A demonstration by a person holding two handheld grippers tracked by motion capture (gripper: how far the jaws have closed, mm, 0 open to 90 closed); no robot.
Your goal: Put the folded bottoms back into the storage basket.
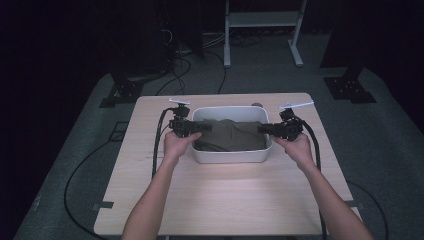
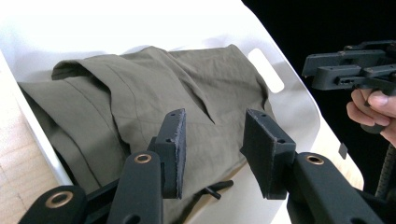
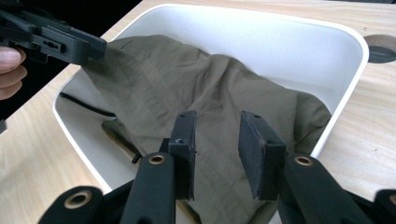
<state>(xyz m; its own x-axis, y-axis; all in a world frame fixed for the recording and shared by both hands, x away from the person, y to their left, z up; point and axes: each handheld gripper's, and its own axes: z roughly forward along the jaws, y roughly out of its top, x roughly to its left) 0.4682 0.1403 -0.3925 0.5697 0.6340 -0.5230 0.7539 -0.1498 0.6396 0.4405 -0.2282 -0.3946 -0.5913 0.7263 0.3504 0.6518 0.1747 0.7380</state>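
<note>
Both tongs hung open over the bin: your left tongs (image 2: 212, 154) and right tongs (image 3: 215, 151) gripped nothing, while the olive garment (image 1: 231, 135) lay crumpled inside the white bin (image 1: 230, 156) on the tabletop (image 1: 225, 200).

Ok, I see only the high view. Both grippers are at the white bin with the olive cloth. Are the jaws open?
Observer: Yes. The left gripper is open above the olive cloth, gripping nothing.
Operator: And the right one?
Observer: The right gripper is open too, over the cloth's near end.
Operator: Has the white bin any handle?
Observer: The left gripper view shows a slot cut in its far end wall.
</note>
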